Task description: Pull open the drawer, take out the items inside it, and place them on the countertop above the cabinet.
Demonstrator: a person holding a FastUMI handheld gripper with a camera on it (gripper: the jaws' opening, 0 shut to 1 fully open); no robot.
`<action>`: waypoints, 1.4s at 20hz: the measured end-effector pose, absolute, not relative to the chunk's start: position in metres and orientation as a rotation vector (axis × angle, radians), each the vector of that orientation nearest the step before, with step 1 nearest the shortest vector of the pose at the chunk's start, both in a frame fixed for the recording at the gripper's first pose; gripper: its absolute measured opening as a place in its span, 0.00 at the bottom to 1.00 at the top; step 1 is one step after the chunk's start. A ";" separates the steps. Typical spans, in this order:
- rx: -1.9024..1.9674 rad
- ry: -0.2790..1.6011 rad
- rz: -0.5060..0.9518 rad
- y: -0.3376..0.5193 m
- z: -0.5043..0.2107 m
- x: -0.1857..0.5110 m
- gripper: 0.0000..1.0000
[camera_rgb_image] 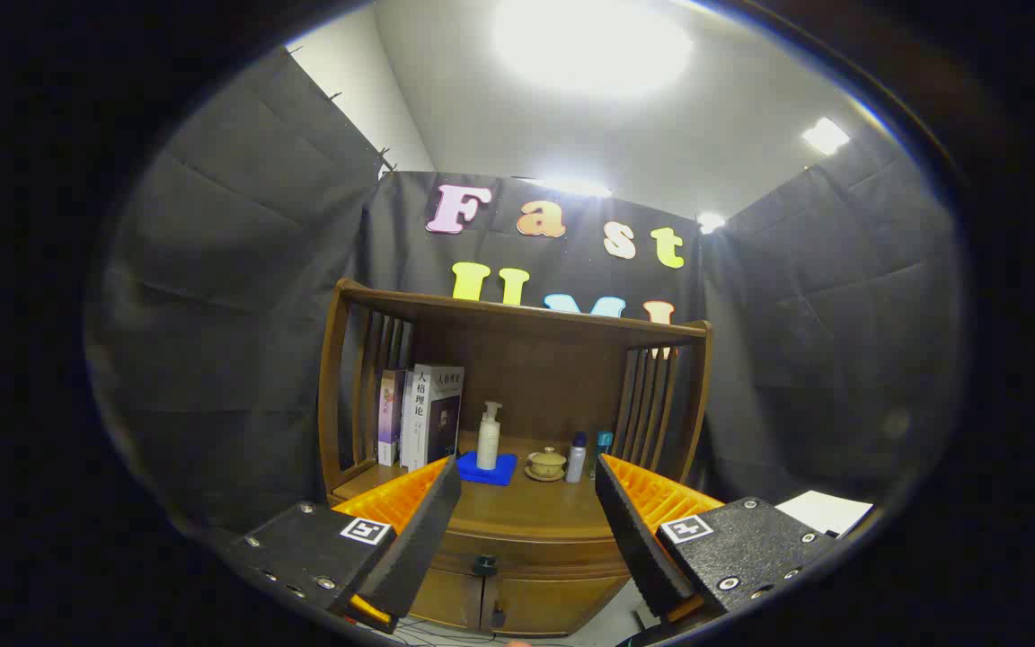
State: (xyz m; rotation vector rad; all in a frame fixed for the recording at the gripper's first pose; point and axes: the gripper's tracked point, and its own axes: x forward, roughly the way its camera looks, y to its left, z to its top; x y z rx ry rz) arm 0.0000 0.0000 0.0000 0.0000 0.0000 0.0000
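A brown wooden cabinet (pixel 517 530) stands ahead against the booth wall. Its drawer (pixel 526 559) is closed, with a small dark knob (pixel 484 565) on the front, seen between my fingers and a little beyond them. The countertop (pixel 526 505) lies above the drawer, under a slatted shelf frame. My gripper (pixel 526 526) is open and holds nothing. Its two fingers (pixel 423 530) stand wide apart on either side of the drawer front. What lies inside the drawer is hidden.
On the countertop stand several books (pixel 423 415) at the left, a white pump bottle (pixel 488 438) on a blue mat (pixel 488 469), a lidded cup (pixel 546 463), a small white bottle (pixel 576 457) and a teal one (pixel 603 445). Cupboard doors (pixel 499 604) sit below the drawer.
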 end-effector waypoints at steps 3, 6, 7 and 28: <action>0.027 0.009 0.015 0.002 -0.003 0.002 0.93; 0.014 0.024 0.011 -0.001 -0.008 0.004 0.93; 0.009 0.029 0.009 -0.001 -0.011 0.006 0.93; -0.070 0.120 0.135 0.026 -0.072 0.041 0.94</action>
